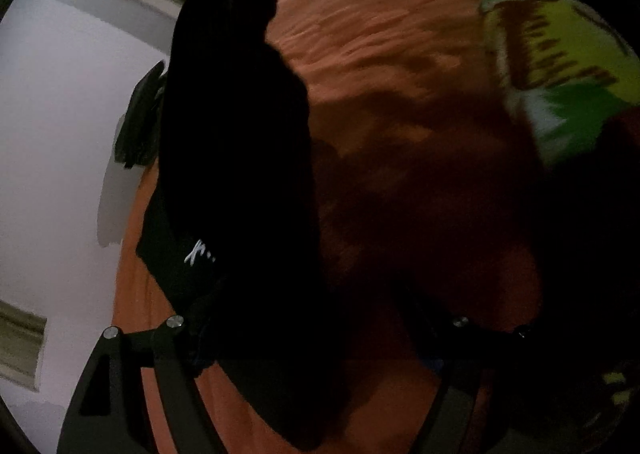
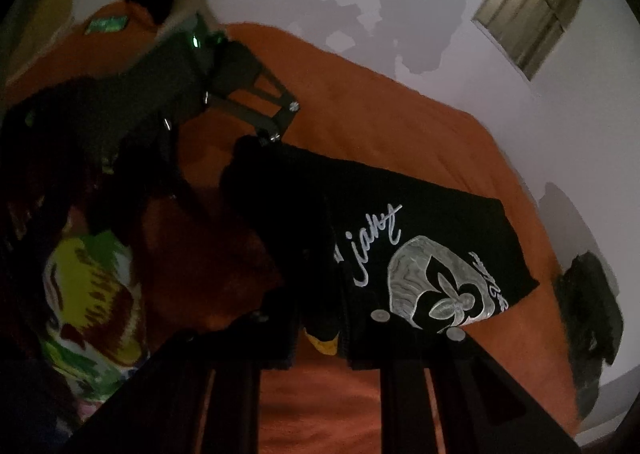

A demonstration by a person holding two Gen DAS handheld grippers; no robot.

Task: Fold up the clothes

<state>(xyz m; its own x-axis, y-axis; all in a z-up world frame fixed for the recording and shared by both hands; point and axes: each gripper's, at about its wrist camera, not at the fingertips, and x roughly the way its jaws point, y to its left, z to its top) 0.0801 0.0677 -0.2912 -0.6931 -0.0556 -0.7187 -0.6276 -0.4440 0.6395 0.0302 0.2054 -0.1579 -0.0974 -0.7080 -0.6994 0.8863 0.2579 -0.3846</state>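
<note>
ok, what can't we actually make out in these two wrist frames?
- Left wrist view: left gripper fingertips lost in shadow; black printed T-shirt covers one.
- Right wrist view: right gripper pads dark; grip on shirt unclear.
- Green-yellow patterned cloth: blurred, cut by frame edge.

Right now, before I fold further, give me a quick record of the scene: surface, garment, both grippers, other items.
Surface: orange bedspread
Garment: black T-shirt, white print facing up, partly lifted off the bed
Right gripper: fingers closed on the shirt's near edge
Left gripper: fingers spread wide, with shirt fabric hanging between them and no clamp visible
Other items: multicoloured cloth on the bed beside the shirt, and a dark bundle against the wall
Lighting: dim, so the fingertips are hard to make out
</note>
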